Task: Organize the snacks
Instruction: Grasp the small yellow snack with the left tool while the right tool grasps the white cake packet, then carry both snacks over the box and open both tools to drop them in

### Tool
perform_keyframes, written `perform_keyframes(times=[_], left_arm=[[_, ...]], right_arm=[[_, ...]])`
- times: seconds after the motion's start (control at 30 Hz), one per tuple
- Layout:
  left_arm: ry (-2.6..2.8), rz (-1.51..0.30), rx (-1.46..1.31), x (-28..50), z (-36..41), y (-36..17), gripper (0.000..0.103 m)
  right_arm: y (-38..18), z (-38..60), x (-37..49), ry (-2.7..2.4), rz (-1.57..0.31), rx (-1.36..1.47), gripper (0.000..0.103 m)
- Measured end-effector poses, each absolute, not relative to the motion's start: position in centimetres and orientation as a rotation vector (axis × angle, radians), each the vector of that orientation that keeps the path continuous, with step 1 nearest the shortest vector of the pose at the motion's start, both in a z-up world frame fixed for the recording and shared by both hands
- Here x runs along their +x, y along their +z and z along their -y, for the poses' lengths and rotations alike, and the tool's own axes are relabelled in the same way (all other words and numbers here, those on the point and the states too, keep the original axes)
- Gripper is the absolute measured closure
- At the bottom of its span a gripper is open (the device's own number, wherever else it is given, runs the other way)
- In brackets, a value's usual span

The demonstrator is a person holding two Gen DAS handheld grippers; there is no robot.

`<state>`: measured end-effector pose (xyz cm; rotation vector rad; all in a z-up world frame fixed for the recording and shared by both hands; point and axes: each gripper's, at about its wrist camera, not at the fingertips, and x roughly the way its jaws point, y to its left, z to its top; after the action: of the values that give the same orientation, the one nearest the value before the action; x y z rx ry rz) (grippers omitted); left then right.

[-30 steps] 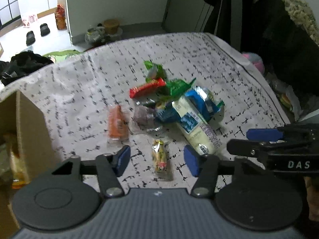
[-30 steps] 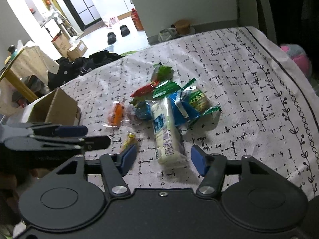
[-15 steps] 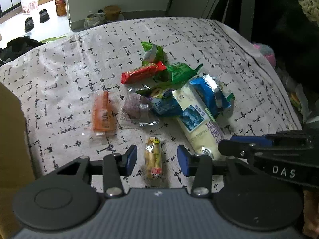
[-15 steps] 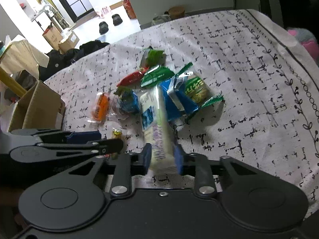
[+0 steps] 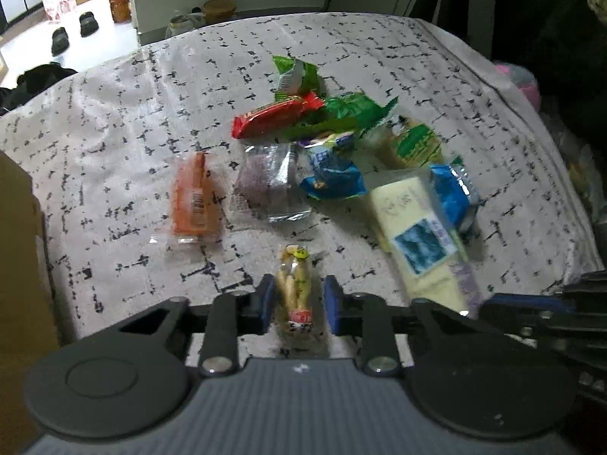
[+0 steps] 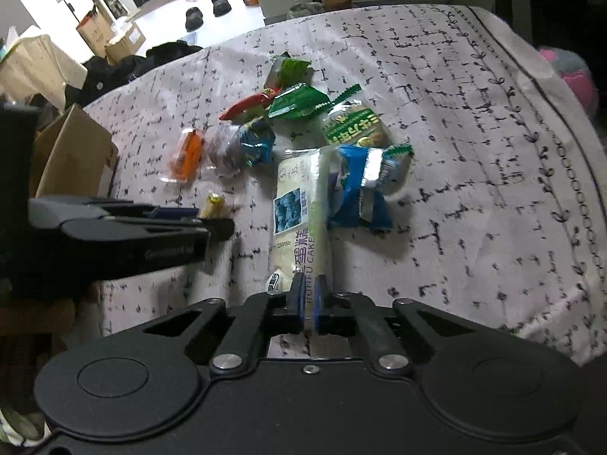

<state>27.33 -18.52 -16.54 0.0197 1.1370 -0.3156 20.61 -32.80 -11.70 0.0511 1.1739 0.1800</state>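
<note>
Both jaws were clamped at the near edge of the patterned cloth-covered tabletop [image 5: 114, 121]: right gripper [image 6: 309, 297] on the long cream cake packet's [image 6: 299, 204] thin end, which risked tearing or slipping, left gripper [image 5: 297, 299] on the small clear yellow-labelled snack packet [image 5: 296, 284], which risked crushing.

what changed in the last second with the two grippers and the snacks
Both grippers came down and closed. The left gripper closed around the small yellow snack pack; the right gripper clamped the near end of the long cream cake pack. The orange packet, red bar and the rest of the pile stayed put.
</note>
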Motion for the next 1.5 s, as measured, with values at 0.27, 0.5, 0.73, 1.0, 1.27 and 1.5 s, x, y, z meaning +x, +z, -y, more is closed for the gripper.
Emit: perform_keyframes(times=[0.27, 0.5, 0.73, 1.0, 1.27, 1.5], left_arm=[[-0.311, -1.143, 0.022, 26.3, 18.1, -15.8, 0.085], [-0.283, -1.123, -0.033, 25.6, 16.6, -14.3, 0.085], [-0.27, -1.109, -0.082, 25.0, 14.9, -13.3, 0.085], [-0.257, -1.091, -0.102, 24.5, 13.6, -12.8, 0.085], [-0.257, -1.067, -0.12, 24.2, 12.7, -12.1, 0.085], [-0.257, -1.024, -0.12, 24.0, 11.6, -10.6, 0.085]], right_arm=[[-11.6, 32.0, 20.9, 0.162, -1.133, 0.024, 0.064], [-12.1, 30.6, 21.6, 0.164, -1.121, 0.006, 0.057], [-12.9, 29.7, 21.9, 0.142, -1.12, -0.018, 0.056], [-14.7, 28.4, 22.1, 0.106, -1.137, -0.099, 0.062], [-13.3, 27.8, 21.5, 0.139, -1.095, -0.096, 0.077], [-11.4, 27.0, 21.3, 0.181, -1.068, -0.053, 0.078]])
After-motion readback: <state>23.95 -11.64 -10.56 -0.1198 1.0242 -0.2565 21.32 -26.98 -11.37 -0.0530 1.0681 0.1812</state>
